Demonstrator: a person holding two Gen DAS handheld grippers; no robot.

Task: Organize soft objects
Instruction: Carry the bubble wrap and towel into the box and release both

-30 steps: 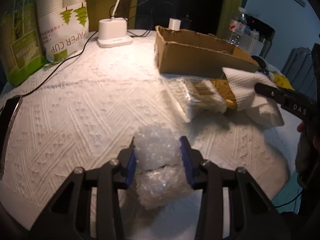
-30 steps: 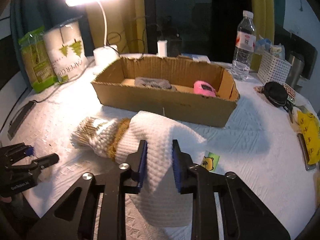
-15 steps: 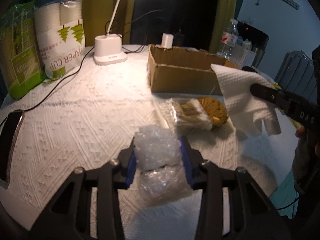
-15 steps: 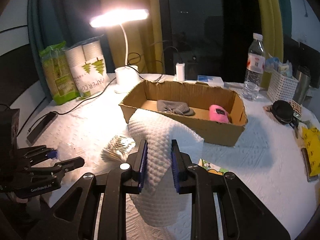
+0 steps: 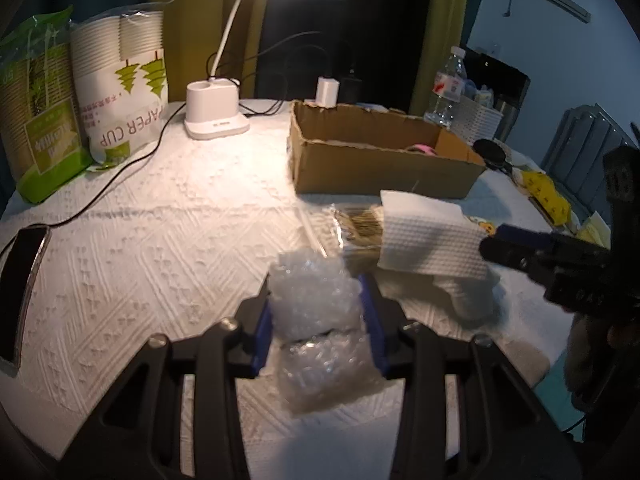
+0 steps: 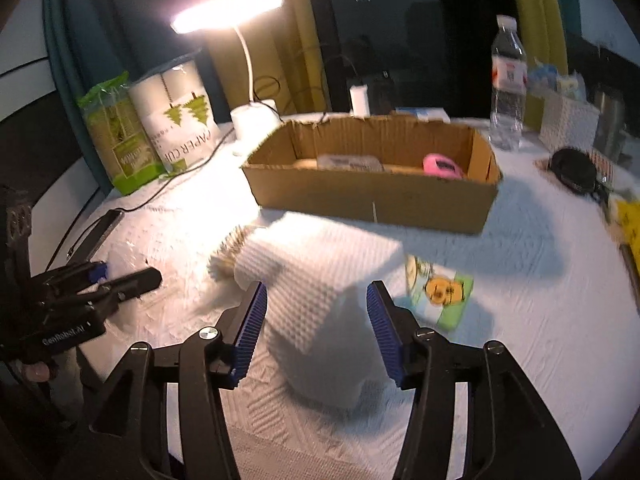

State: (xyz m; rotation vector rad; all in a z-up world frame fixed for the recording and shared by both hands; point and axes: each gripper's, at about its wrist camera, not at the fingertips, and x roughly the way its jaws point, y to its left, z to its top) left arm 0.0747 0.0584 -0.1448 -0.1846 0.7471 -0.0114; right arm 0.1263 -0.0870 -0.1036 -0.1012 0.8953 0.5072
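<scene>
My left gripper (image 5: 316,300) is shut on a wad of clear bubble wrap (image 5: 310,288), held just above the white table cover near the front edge. A white waffle cloth (image 6: 320,280) lies slumped between the blue pads of my right gripper (image 6: 316,308). Those jaws are opening and the pads stand clear of the cloth. The cloth (image 5: 428,244) partly covers a bagged straw-coloured bundle (image 5: 356,228). Behind it stands an open cardboard box (image 6: 372,200) holding a pink item (image 6: 442,164) and a grey one (image 6: 352,162). The left gripper (image 6: 128,276) shows at the left of the right wrist view.
A lit desk lamp (image 5: 216,120), packs of paper cups (image 5: 124,80) and a cable stand at the back left. A phone (image 5: 22,280) lies at the left edge. A cartoon packet (image 6: 440,296) lies right of the cloth. A water bottle (image 6: 508,80), white basket (image 6: 568,124) and black item (image 6: 574,168) sit at the back right.
The right gripper lifted the white cloth, then opened its jaws, and the cloth dropped back onto the table over the bagged bundle. The left gripper kept hold of the bubble wrap and rose slightly.
</scene>
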